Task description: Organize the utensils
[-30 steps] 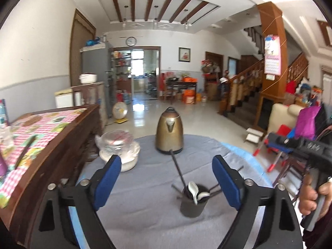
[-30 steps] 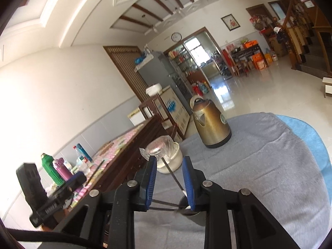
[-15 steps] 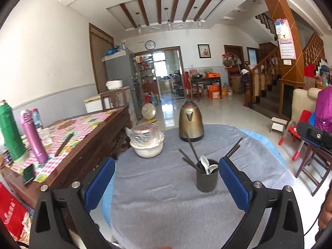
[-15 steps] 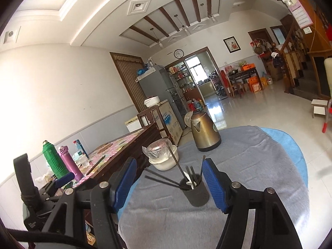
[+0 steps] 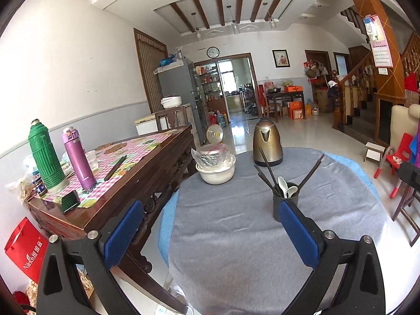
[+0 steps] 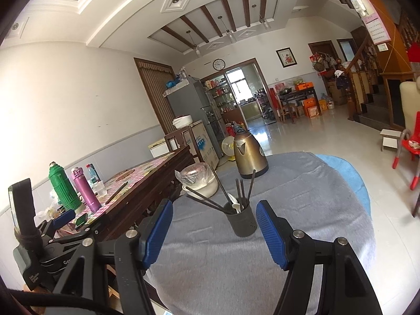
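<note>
Only the right wrist view shows the left gripper (image 6: 63,219), beside the wooden sideboard (image 6: 147,183); the utensil holder (image 6: 241,221) with chopsticks (image 6: 210,203) and spoons (image 5: 284,187) stands on the grey table (image 5: 236,236); both grippers spread empty, the right gripper (image 6: 214,236) having released the chopsticks it pinched a second ago.

A lived-in family home is shown: open living/dining rm w/ tiled floor. A wall clock (image 5: 212,52), framed pic (image 5: 281,58), fridge (image 5: 178,89) and wooden staircase (image 5: 367,84) are seen, w/ a kitchen doorway behind. Thermos flasks (image 5: 46,157) are stood on a checked-cloth sideboard (image 5: 147,162); a kettle (image 5: 267,145) is set on the cloth-covered bench (image 5: 236,236).
</note>
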Tool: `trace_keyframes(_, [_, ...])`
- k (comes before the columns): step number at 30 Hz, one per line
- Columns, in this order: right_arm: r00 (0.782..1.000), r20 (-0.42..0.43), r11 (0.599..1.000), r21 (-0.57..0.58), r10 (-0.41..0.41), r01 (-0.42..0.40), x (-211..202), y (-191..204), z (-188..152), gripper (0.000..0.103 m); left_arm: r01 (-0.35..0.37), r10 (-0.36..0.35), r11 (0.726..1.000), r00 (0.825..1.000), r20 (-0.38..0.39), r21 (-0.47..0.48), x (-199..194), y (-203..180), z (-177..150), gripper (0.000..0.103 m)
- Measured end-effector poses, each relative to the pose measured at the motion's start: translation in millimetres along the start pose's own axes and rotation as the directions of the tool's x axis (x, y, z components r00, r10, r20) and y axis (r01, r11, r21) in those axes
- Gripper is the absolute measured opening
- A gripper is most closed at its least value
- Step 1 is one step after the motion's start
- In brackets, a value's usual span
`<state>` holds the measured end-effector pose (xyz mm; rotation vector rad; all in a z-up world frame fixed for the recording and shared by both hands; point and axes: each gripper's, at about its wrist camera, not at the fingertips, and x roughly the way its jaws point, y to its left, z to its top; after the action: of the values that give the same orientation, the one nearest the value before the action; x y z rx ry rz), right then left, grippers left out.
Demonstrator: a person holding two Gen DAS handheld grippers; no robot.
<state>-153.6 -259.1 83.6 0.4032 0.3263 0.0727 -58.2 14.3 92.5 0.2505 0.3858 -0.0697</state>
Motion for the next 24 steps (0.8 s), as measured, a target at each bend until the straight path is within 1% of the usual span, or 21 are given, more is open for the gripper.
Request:
trace_keyframes(4, [0.999, -0.003, 0.999, -0.014, -0.051, 0.051, 0.9, 4.1, -12.9, 0.07, -0.018, 0.018, 1.0, 0.999, -0.05, 0.003, 8.0, 0.2, -5.8, 0.103])
trace_keyframes(8, [0.996, -0.013, 0.996, -0.03, -0.09, 0.089, 5.3, 9.5, -24.8, 0.07, -0.036, 0.037, 0.999, 0.998, -0.052, 0.011, 5.4, 2.3, -12.8, 0.103])
trace_keyframes(16, [0.994, -0.031, 0.994, -0.035, -0.106, 0.105, 12.5, 18.0, -45.3, 0.07, -0.052, 0.053, 0.998, 0.998, -0.025, 0.033, -4.9, -2.7, -14.2, 0.103])
trace_keyframes(24, [0.994, 0.004, 0.992, -0.064, -0.113, 0.113, 8.6, 29.0, -50.7, 0.07, -0.071, 0.072, 0.997, 0.997, -0.016, 0.034, -7.6, -0.9, -12.2, 0.103])
